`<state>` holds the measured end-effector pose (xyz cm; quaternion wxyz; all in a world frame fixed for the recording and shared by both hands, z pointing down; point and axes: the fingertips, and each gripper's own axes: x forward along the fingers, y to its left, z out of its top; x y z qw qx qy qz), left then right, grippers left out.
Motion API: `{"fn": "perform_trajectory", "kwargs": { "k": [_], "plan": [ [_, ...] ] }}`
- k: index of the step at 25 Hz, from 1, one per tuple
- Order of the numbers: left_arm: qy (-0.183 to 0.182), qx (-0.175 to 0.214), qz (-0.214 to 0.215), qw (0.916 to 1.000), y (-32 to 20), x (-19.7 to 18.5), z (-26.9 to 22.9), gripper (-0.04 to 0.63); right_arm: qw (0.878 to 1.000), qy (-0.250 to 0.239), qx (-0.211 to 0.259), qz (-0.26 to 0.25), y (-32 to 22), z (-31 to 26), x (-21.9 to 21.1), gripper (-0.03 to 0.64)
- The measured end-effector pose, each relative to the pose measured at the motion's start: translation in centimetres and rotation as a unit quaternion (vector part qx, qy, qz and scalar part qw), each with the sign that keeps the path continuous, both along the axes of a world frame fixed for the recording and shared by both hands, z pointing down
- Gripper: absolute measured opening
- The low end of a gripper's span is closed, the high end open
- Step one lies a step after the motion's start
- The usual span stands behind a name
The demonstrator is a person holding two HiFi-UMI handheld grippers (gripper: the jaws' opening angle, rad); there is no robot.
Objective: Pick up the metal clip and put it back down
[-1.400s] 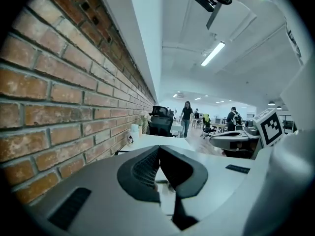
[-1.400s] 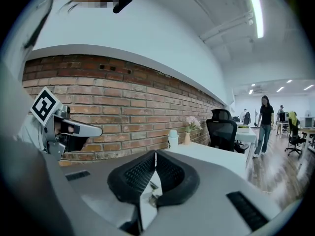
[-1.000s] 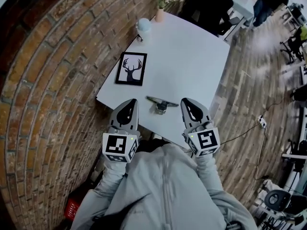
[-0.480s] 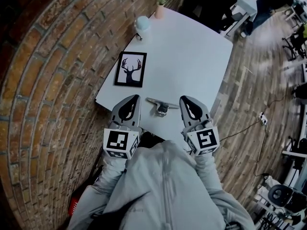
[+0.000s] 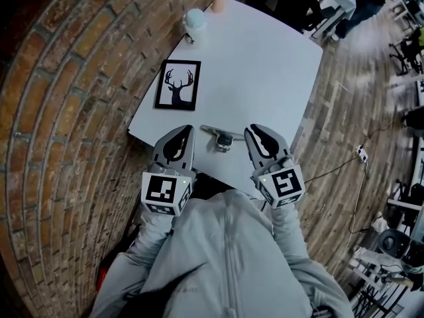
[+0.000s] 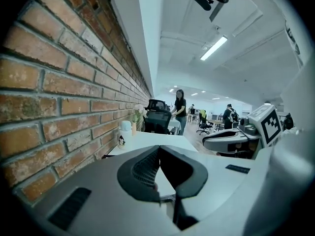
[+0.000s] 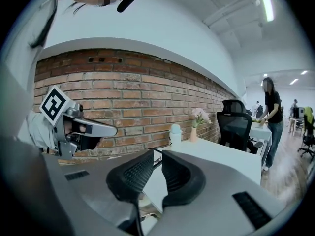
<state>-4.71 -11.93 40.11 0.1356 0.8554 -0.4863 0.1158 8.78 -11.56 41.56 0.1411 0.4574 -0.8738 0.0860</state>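
The metal clip (image 5: pixel 222 138) lies flat on the white table (image 5: pixel 265 71), close to the near edge. My left gripper (image 5: pixel 187 130) hovers just left of it, and its jaws (image 6: pixel 158 149) meet at the tips with nothing between them. On the clip's right, my right gripper (image 5: pixel 250 131) hangs at about the same height. Its jaws (image 7: pixel 158 154) are also shut and empty. Neither gripper touches the clip. Both point forward and slightly down over the table edge.
A framed deer picture (image 5: pixel 177 85) lies on the table beyond the left gripper. A white bottle (image 5: pixel 194 20) and a flower vase (image 5: pixel 219 2) stand at the far corner. A brick wall (image 5: pixel 73 111) runs along the left. An office chair (image 7: pixel 236 122) and people stand beyond the table.
Both grippers have edged a little forward on either side of the clip. The clip has not moved, and both grippers stay shut.
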Motion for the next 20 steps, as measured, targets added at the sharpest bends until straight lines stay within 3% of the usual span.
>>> {"fn": "perform_trajectory", "kwargs": {
  "k": [3, 8, 20],
  "plan": [
    [0.001, -0.004, 0.002, 1.0000, 0.3, 0.1, 0.3, 0.026, 1.000, 0.003, -0.014, -0.013, 0.4, 0.8, -0.3, 0.106],
    [0.004, -0.009, 0.004, 0.9999, 0.7, 0.1, 0.9, 0.026, 0.999, 0.019, -0.027, -0.032, 1.0, 2.3, -1.0, 0.152],
    [0.003, -0.036, 0.015, 0.9992, 1.2, 0.4, 3.5, 0.026, 0.986, 0.123, -0.055, -0.099, 2.4, 8.4, -2.9, 0.192]
  ]
}}
